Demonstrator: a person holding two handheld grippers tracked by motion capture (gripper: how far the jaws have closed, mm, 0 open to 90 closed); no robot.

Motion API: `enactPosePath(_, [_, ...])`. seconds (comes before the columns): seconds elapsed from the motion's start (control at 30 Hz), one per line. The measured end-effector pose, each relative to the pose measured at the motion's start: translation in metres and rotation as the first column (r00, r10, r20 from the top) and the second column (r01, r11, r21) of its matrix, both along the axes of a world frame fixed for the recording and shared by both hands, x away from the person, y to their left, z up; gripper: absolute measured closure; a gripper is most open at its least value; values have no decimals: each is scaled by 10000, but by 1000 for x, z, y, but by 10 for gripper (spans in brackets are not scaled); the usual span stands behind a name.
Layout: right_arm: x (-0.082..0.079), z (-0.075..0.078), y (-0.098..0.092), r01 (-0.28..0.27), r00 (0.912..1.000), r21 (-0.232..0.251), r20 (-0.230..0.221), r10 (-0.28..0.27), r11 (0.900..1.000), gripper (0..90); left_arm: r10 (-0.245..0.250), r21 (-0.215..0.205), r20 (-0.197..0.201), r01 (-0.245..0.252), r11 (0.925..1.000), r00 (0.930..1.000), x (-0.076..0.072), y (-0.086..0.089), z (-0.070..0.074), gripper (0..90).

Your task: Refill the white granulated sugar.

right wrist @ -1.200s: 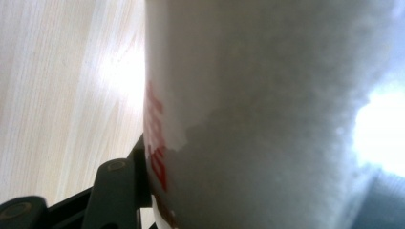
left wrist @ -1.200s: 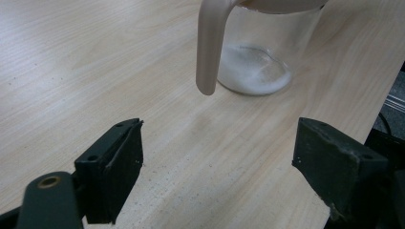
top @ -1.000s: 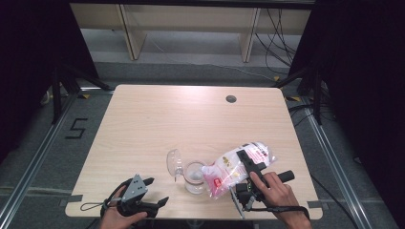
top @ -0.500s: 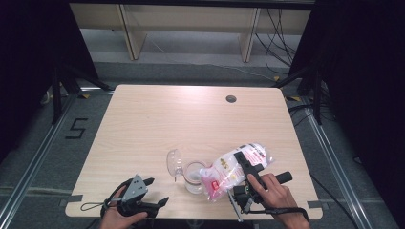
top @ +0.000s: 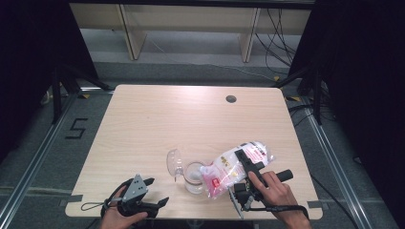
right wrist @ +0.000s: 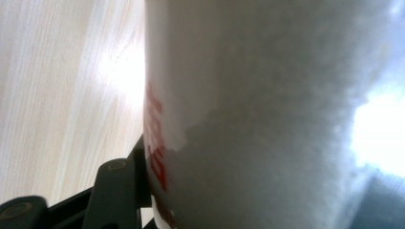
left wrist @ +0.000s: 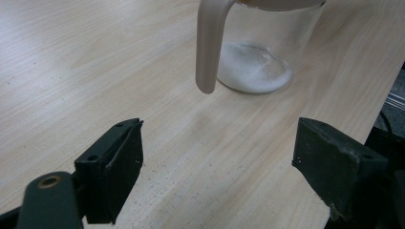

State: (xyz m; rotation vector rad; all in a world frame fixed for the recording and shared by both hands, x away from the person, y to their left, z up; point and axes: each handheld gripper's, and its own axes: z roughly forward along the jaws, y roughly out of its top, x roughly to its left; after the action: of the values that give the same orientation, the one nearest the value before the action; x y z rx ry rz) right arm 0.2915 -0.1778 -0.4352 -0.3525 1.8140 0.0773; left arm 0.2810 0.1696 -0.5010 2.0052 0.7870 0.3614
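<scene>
A clear glass jar (top: pixel 193 177) with a pale handle (left wrist: pixel 209 43) stands near the table's front edge, with white powder (left wrist: pixel 253 71) on its bottom. Its clear lid (top: pixel 172 161) leans open on the left. My right gripper (top: pixel 244 160) is shut on a plastic bag of white powder (top: pixel 228 169) with red print (right wrist: pixel 155 138). The bag is tilted, its lower end over the jar's mouth. The left gripper (top: pixel 156 192) rests open at the front left, its jaws (left wrist: pixel 219 157) wide apart and pointing at the jar, with bare table between them.
The light wooden table (top: pixel 191 124) has a round cable hole (top: pixel 231 98) at the back right. Its front edge runs just under both hands. Shelving and cables lie on the floor beyond the far edge.
</scene>
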Motion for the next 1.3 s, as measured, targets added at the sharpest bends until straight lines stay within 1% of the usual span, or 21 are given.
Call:
enactPosePath(0.03, [2, 3, 0, -371, 9989, -362, 269, 381, 9987, 444, -2, -6, -4, 2, 10000, 10000, 0, 0, 0, 171])
enactPosePath(0.07, [1, -1, -3, -47, 9998, 87, 178, 45, 10000, 444, 144, -176, -185, -147, 9997, 9997, -1, -1, 0, 171])
enactPosePath(0.1, [1, -1, -3, -47, 9998, 87, 178, 45, 10000, 444, 156, -165, -187, -159, 9997, 9997, -1, -1, 0, 171])
enactPosePath(0.17, [0, 2, -3, -58, 9998, -322, 173, 63, 9995, 444, 153, -177, -195, -156, 9997, 9997, -1, -1, 0, 171])
enactPosePath(0.2, [-1, 0, -5, 77, 9999, -49, 153, -76, 10000, 444, 157, -172, -192, -161, 9997, 9997, -1, -1, 0, 171])
enactPosePath(0.23, [0, 3, -4, -237, 9993, -280, 275, 244, 9993, 445, 161, -169, -190, -165, 9997, 9997, -1, -1, 0, 171])
enactPosePath(0.3, [-2, -1, -5, -25, 9998, -35, 202, 25, 10000, 444, 150, -161, -184, -153, 9998, 9997, -1, -1, 0, 171])
enactPosePath(0.4, [-2, 1, -2, -200, 9995, -527, 223, 212, 9984, 445, 157, -32, -152, -157, 9999, 9998, -1, 0, 0, 171])
enactPosePath(0.43, [-3, -1, -3, -221, 9992, -310, 311, 231, 9993, 445, 146, 56, -50, -146, 9999, 9999, -1, 1, 1, 171])
enactPosePath(0.5, [-3, 0, 0, -290, 9992, -600, 272, 307, 9978, 445, -67, 16, -39, 67, 10000, 10000, 0, 1, 1, 171])
enactPosePath(0.57, [-5, -2, 0, -116, 9997, -421, 194, 124, 9990, 445, -73, 14, -49, 73, 10000, 10000, 0, 1, 1, 171])
enactPosePath(0.63, [-3, 0, 3, -544, 9974, -719, 440, 576, 9959, 445, -67, 63, -72, 67, 10000, 10000, 0, 1, 1, 171])
enactPosePath(0.67, [-5, -3, 2, -180, 9996, -444, 227, 191, 9989, 445, 7, 28, -58, -7, 10000, 10000, -1, 0, 1, 171])
enactPosePath(0.73, [-6, -3, 3, -136, 9996, -477, 241, 147, 9988, 446, -101, 69, -91, 101, 9999, 9999, -1, 1, 1, 171])
enactPosePath(0.77, [-3, -1, 5, -517, 9975, -713, 437, 549, 9961, 445, -103, 27, -112, 103, 9999, 9999, -1, 1, 1, 171])
enactPosePath(0.83, [-3, 1, 5, -577, 9966, -855, 542, 625, 9947, 446, -66, -44, -119, 66, 10000, 9999, -1, 0, 1, 171])
enactPosePath(0.87, [-5, -1, 4, -130, 9995, -565, 267, 146, 9983, 446, -60, -10, -96, 60, 10000, 9999, -1, 1, 1, 171])
enactPosePath(0.97, [-2, 2, 3, -586, 9970, -662, 457, 617, 9961, 447, -59, -44, -118, 59, 10000, 9999, -1, 0, 1, 171])
enactPosePath(1.07, [-2, 1, 3, -504, 9980, -572, 350, 524, 9971, 447, -48, 92, -66, 48, 9999, 10000, 0, 1, 1, 171])
enactPosePath(1.1, [-3, -2, 2, -246, 9995, -214, 188, 250, 9995, 447, 35, 56, -43, -35, 10000, 10000, -1, 0, 1, 171])
enactPosePath(1.3, [3, 2, -2, -195, 9996, -296, 187, 201, 9994, 449, -77, 97, -63, 78, 9999, 10000, 0, 1, 1, 171])
